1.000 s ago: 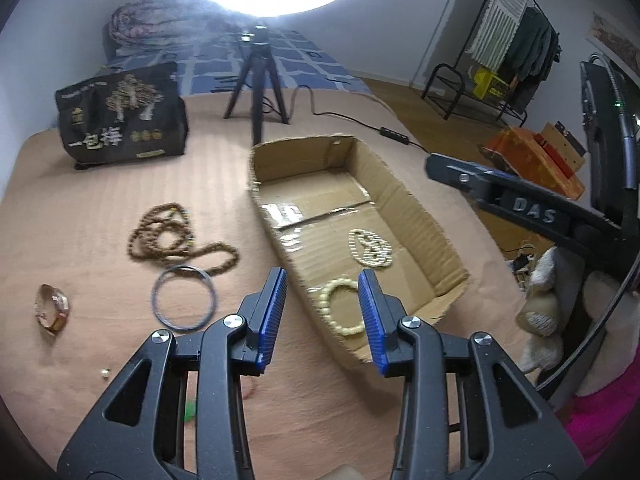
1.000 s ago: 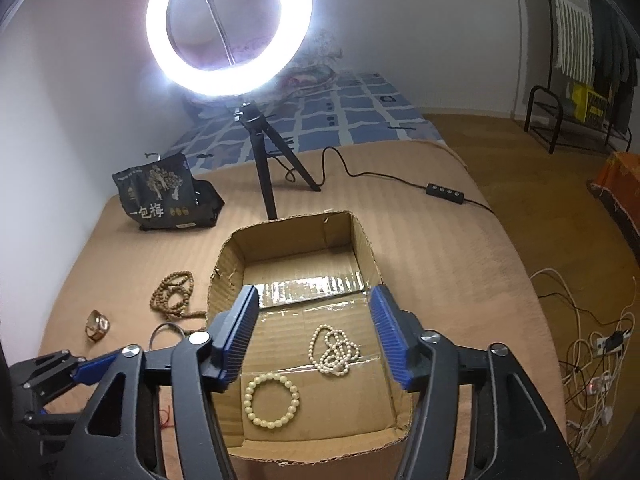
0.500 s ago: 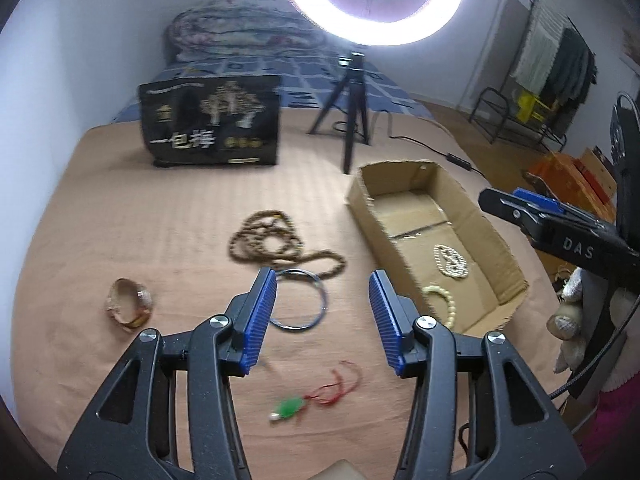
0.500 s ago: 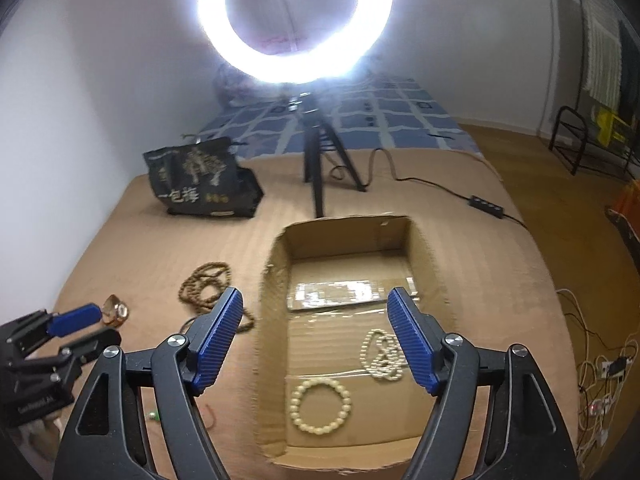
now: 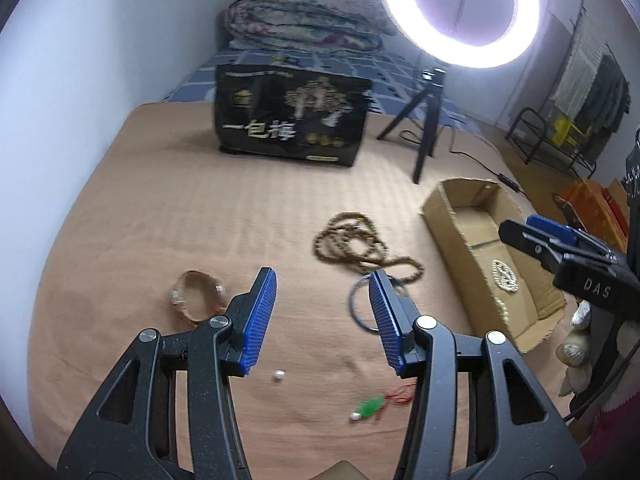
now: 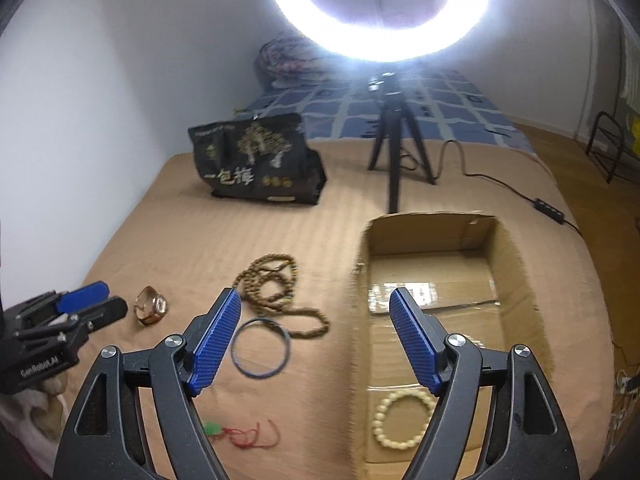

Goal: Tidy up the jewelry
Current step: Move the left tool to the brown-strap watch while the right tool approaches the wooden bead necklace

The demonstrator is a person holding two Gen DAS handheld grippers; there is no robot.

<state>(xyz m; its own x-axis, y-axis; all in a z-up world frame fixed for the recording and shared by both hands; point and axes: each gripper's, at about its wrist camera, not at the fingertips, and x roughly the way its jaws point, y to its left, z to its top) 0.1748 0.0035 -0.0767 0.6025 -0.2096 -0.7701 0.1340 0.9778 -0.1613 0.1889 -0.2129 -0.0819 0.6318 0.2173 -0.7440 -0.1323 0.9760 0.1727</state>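
Note:
My left gripper (image 5: 322, 318) is open and empty, held above the tan bedspread between a gold watch (image 5: 197, 298) and a dark bangle (image 5: 364, 304). A brown bead necklace (image 5: 356, 244) lies beyond the bangle. A green pendant on red cord (image 5: 370, 404) and a small white bead (image 5: 279, 376) lie near me. My right gripper (image 6: 316, 340) is open and empty, above the left wall of the cardboard box (image 6: 516, 264). The box holds a cream bead bracelet (image 6: 400, 420) and a pearl necklace (image 5: 505, 275). The bangle (image 6: 260, 348), necklace (image 6: 276, 292), watch (image 6: 151, 310) and pendant (image 6: 240, 434) also show in the right wrist view.
A black printed bag (image 5: 292, 120) stands at the back of the bed. A ring light on a tripod (image 6: 394, 160) stands behind the box, with its cable (image 6: 500, 182) trailing right. A folded quilt (image 5: 304, 20) lies at the headboard. A clothes rack (image 5: 576, 92) stands far right.
My left gripper has swung left, from over the box to over the loose jewelry on the bedspread. My right gripper has also shifted left, toward the box's left wall. Both stayed open.

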